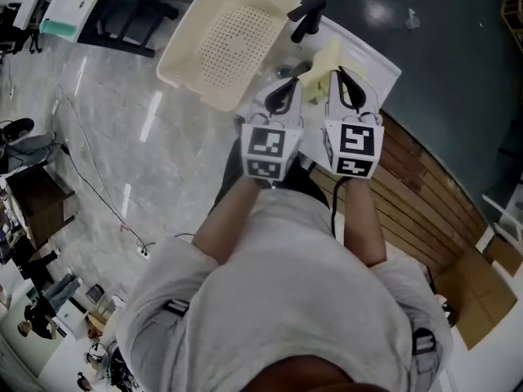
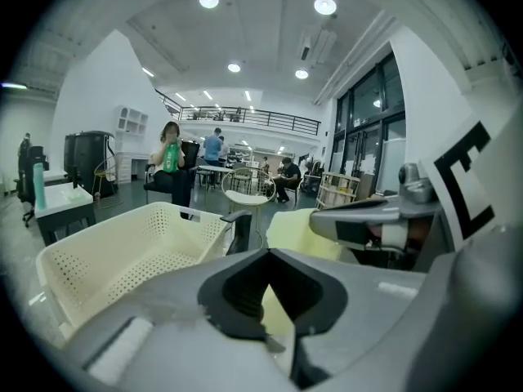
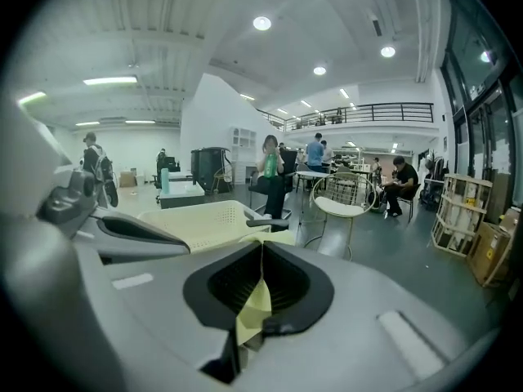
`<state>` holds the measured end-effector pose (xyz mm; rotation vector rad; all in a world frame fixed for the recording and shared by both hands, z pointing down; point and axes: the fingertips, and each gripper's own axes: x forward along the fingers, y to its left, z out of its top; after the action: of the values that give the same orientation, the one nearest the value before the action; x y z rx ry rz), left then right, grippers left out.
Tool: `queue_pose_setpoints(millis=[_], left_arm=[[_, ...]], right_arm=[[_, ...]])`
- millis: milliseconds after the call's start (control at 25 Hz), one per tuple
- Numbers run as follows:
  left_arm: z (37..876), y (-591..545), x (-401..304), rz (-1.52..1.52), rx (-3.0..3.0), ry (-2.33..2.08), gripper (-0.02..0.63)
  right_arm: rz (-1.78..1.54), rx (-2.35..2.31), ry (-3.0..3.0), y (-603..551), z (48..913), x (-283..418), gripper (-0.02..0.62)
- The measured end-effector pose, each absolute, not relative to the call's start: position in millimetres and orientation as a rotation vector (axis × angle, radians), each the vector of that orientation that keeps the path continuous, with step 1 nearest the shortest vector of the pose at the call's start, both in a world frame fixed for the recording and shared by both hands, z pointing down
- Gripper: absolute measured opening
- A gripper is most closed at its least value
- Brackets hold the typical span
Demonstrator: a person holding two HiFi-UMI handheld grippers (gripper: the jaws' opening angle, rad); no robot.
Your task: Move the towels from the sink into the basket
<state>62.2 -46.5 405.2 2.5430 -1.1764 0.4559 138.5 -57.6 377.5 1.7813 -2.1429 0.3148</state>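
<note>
Towel (image 1: 324,65), pale yellow, up in the air between two grippers, over the white sink (image 1: 374,62) in the head view and not in the basket (image 1: 181,55). Left gripper (image 1: 291,82) and right gripper (image 1: 343,73) side by side and close together, both tilted a little downward, each with its marker cube (image 1: 268,149) facing up toward the head camera.

Fingers (image 3: 294,288) of the right gripper closed tight on a thin fold of the towel: in the right gripper view, a yellow strip pinched in the seam between the dark inner faces and trailing out below them. Fingers of the left gripper likewise together, with yellow cloth caught between them and spreading beyond the tips toward the right gripper. Cloth slack and bunched between the two holds.

Basket cream-coloured, with perforated bottom and walls, just left of the sink, one corner next to the black faucet (image 1: 306,18). Sink bowl mostly hidden behind the grippers and the towel.

Grey marbled floor (image 1: 122,162) below the basket; wooden slats (image 1: 425,194) to the right of the person. Far behind, in both gripper views, several people (image 3: 270,170) sitting and standing, well apart from sink and basket.
</note>
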Motion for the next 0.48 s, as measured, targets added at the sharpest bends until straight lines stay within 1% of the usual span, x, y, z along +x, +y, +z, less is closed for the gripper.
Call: queue_pose_setpoints(millis=[480], left_arm=[[372,-89,8,0.381,2.553,-1.274,0.02]], right_arm=[[0.206,1.717,-2.29,-101,323,71,0.011]])
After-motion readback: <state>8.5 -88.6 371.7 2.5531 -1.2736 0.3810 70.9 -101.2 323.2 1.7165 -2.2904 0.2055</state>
